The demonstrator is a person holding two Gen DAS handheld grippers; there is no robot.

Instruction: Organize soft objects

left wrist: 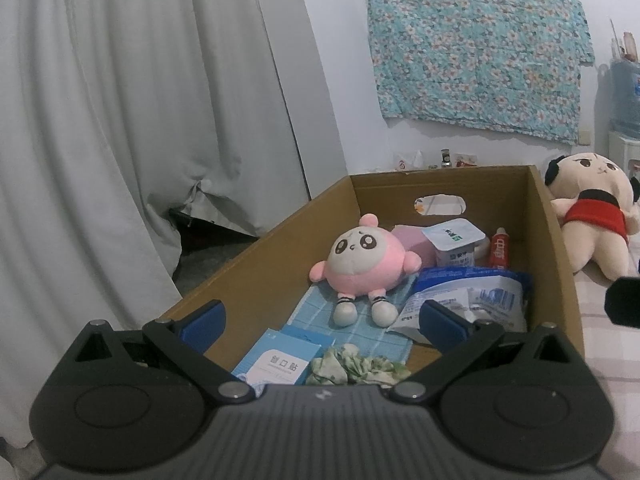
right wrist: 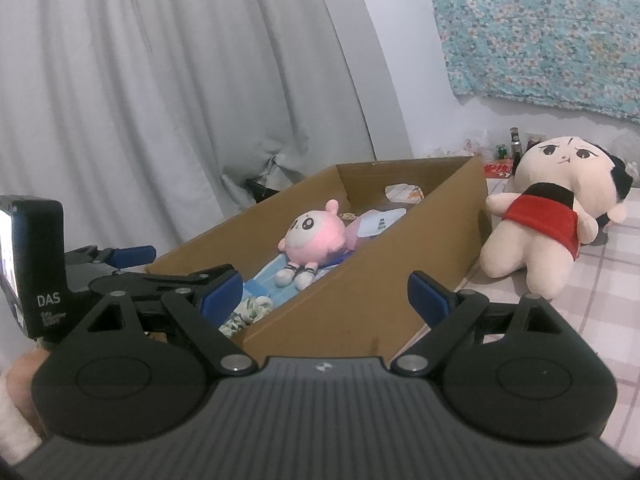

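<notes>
Both the left gripper (left wrist: 322, 320) and right gripper (right wrist: 325, 294) hang released and empty; the right should likely take the big doll (right wrist: 548, 216) by its torso, lifting it clear of the cardboard box (right wrist: 360, 300) wall

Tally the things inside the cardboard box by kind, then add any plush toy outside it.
Plush toys: 2, pink plush in the box, large cream plush outside
Cloth items: 2, blue towel, floral scrunchie
Packets and containers: 5, yogurt cup, tube, pink block, blue pouch, booklet
Total: 9
</notes>
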